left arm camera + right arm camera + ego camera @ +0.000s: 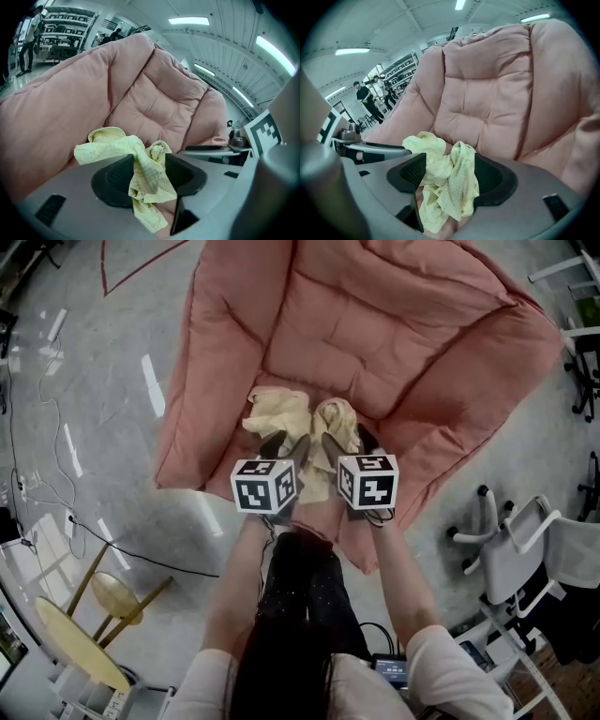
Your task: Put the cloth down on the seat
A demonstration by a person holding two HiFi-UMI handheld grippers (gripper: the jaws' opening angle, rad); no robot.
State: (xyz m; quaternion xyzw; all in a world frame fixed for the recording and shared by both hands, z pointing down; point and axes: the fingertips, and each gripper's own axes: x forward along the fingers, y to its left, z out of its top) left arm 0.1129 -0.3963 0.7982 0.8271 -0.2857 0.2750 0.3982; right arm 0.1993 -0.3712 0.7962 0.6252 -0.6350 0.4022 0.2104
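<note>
Apparently the cloth (281, 412) lay loose on the seat's (375, 362) front edge — left gripper (286, 442) and right gripper (349, 442), fingers (112, 176) open, needed only withdrawing clear.

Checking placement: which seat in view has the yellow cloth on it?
The big pink cushioned seat, cloth at its front edge; not the white office chairs or wooden stool.

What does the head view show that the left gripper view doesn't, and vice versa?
Head view only: grey floor, round wooden stool, white office chair. Left gripper view only: ceiling lights and shelving beyond the seat. Both: pink seat, yellow cloth bunched on it, and the left gripper, open with the cloth between its jaws.
</note>
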